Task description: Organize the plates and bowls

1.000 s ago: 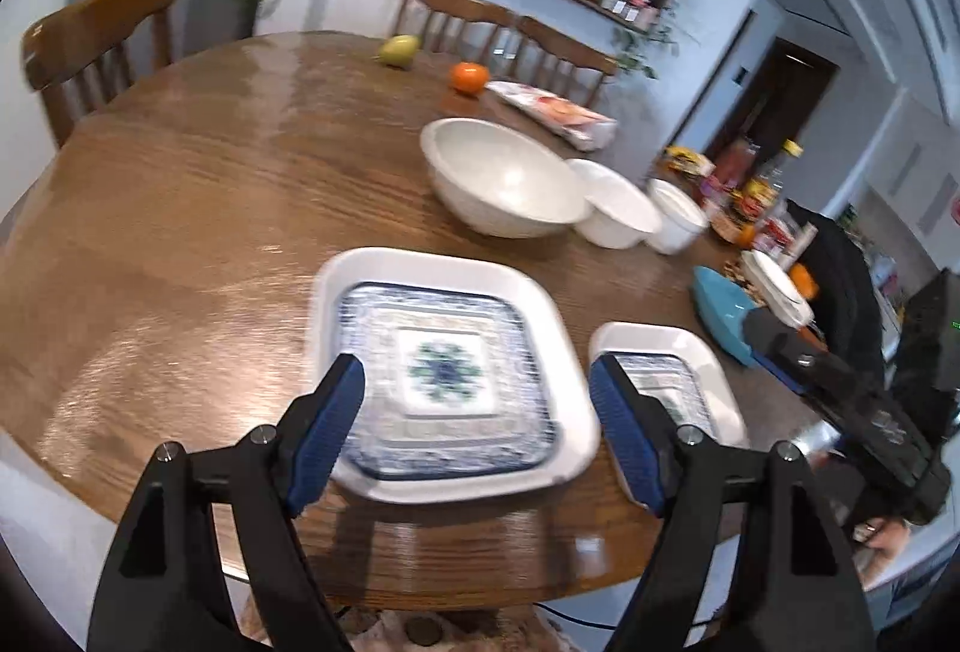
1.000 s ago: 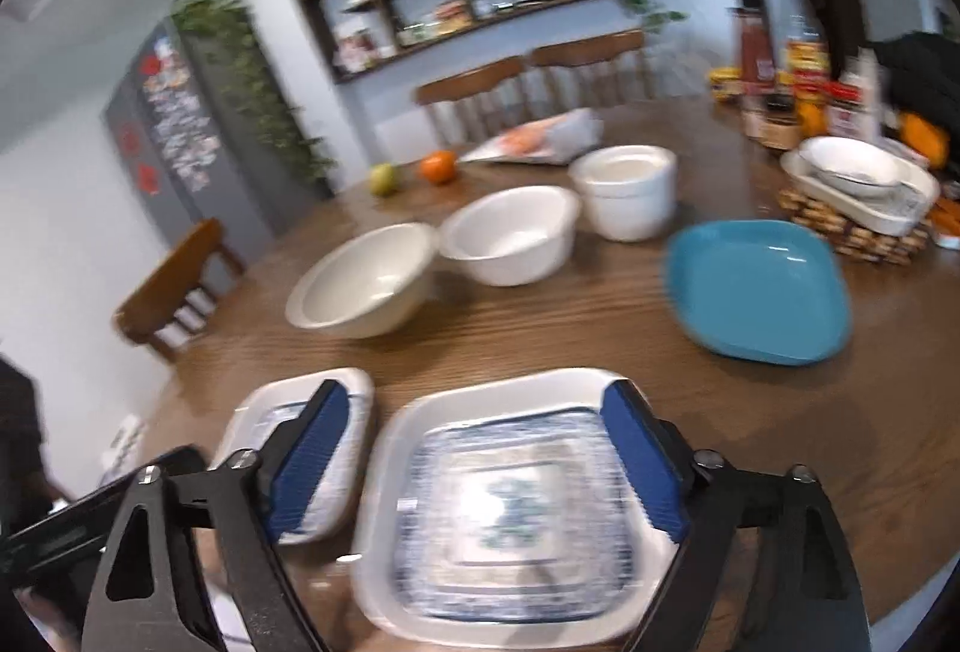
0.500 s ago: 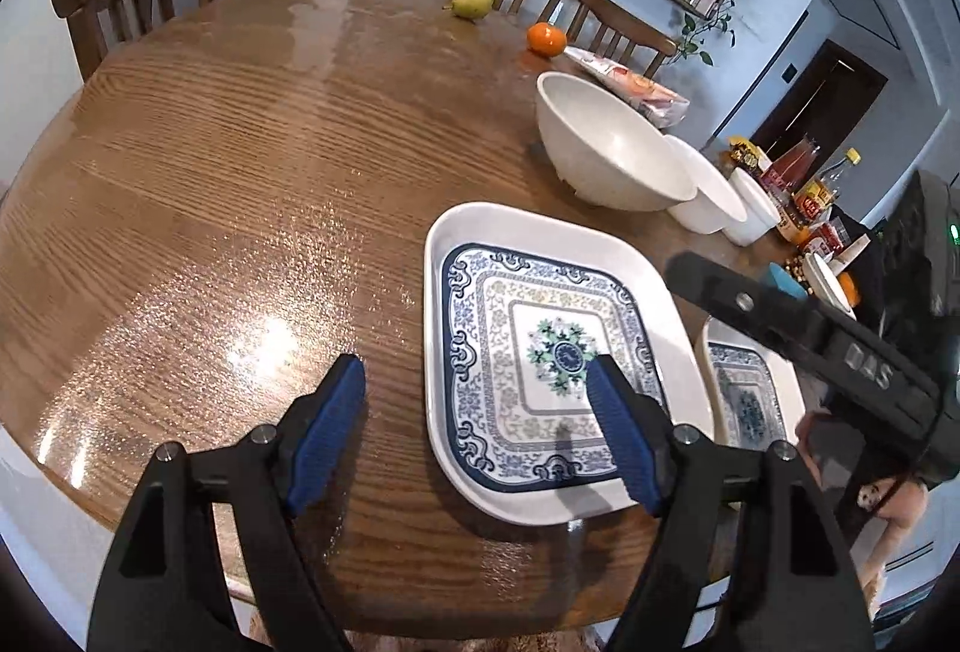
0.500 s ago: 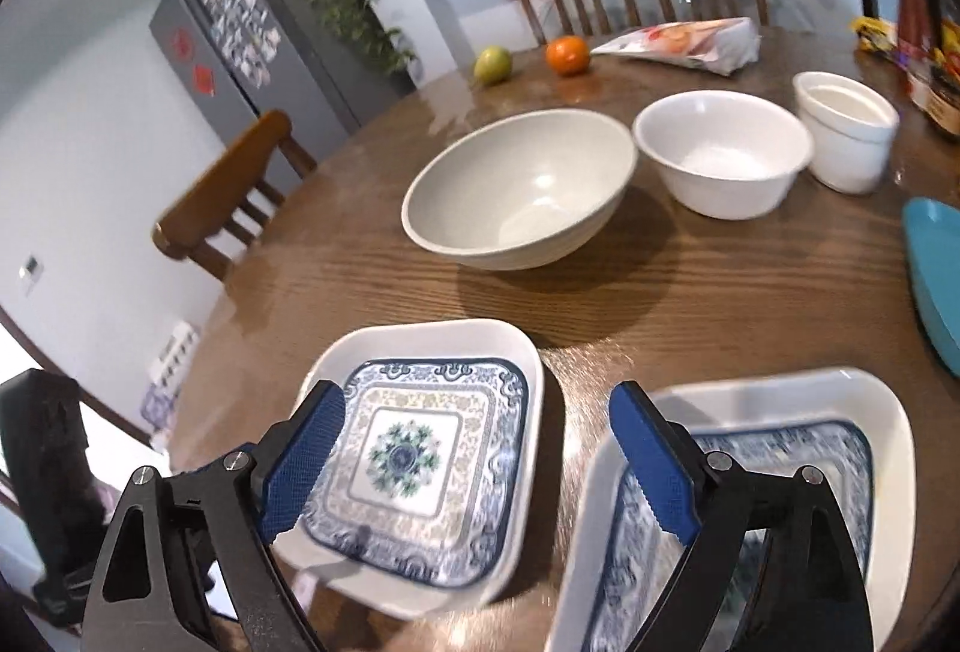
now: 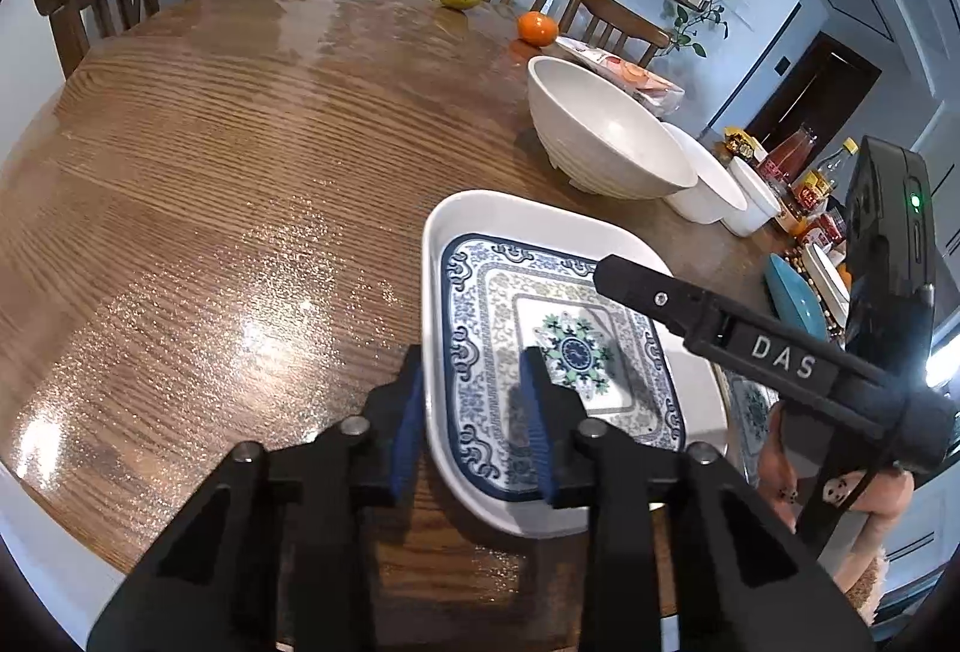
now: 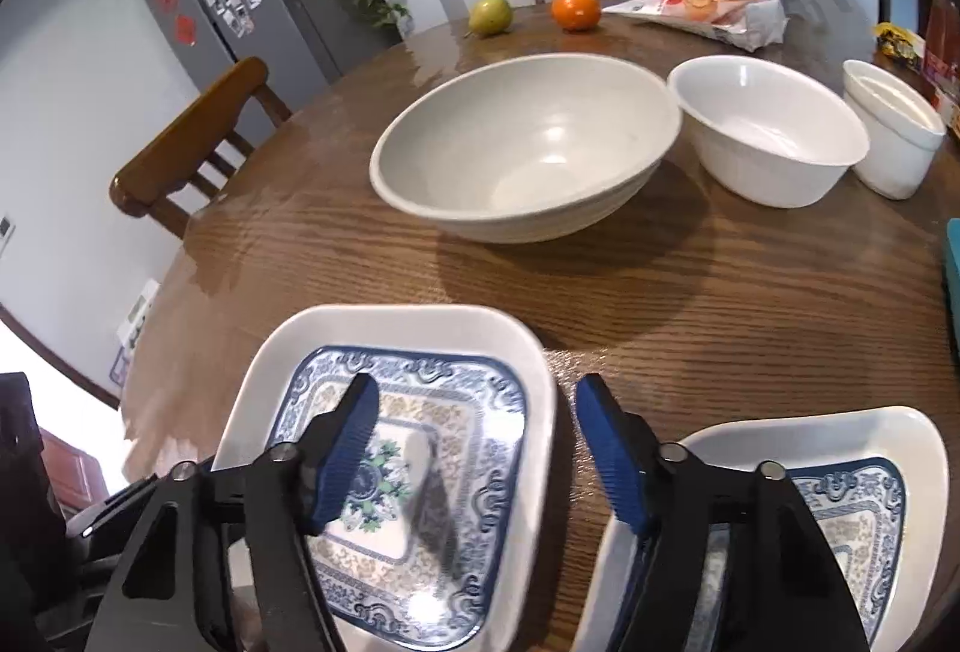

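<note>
A square white plate with a blue pattern (image 5: pixel 540 304) lies near the table's front edge. My left gripper (image 5: pixel 471 370) is shut on its left rim, one pad outside and one inside. My right gripper (image 6: pixel 477 394) straddles the same plate's (image 6: pixel 432 352) right rim. Its jaws are closing, and the pads stand apart from the rim. One of its fingers (image 5: pixel 660 298) crosses above the plate in the left wrist view. A second patterned plate (image 6: pixel 852 490) lies just to the right. Behind stand a big beige bowl (image 6: pixel 528 148), a white bowl (image 6: pixel 768 130) and a small white bowl (image 6: pixel 894 136).
A teal plate (image 5: pixel 792 292) lies at the far right, with bottles and jars (image 5: pixel 798 160) behind it. At the back of the round wooden table (image 5: pixel 210 172) are a pear (image 6: pixel 491 15), an orange (image 6: pixel 576 10) and a snack packet (image 6: pixel 708 16). Wooden chairs (image 6: pixel 198 136) ring the table.
My left gripper's jaws have shut onto the plate's left rim. My right gripper has swung left from the second plate to this plate's right rim, and its jaws have narrowed.
</note>
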A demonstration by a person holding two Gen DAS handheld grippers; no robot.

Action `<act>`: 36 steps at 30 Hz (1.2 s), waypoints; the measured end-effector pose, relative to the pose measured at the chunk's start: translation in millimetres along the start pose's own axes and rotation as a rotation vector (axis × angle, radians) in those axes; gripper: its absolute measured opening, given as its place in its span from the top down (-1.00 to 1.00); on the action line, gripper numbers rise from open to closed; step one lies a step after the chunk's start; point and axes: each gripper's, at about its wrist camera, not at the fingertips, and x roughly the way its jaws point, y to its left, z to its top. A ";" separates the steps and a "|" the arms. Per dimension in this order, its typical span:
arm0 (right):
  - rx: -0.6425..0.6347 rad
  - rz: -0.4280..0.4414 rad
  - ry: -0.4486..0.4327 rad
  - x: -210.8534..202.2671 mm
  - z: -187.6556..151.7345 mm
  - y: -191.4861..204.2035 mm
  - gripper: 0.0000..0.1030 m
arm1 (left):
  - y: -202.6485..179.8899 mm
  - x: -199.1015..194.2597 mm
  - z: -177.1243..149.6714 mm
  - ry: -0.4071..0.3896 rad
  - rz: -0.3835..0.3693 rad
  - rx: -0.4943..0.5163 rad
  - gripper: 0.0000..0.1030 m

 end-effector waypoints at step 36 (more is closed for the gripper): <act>0.162 -0.138 -0.373 -148.5 -24.0 -58.3 -0.29 | -138.9 -7.0 -12.6 0.063 -0.195 0.251 0.42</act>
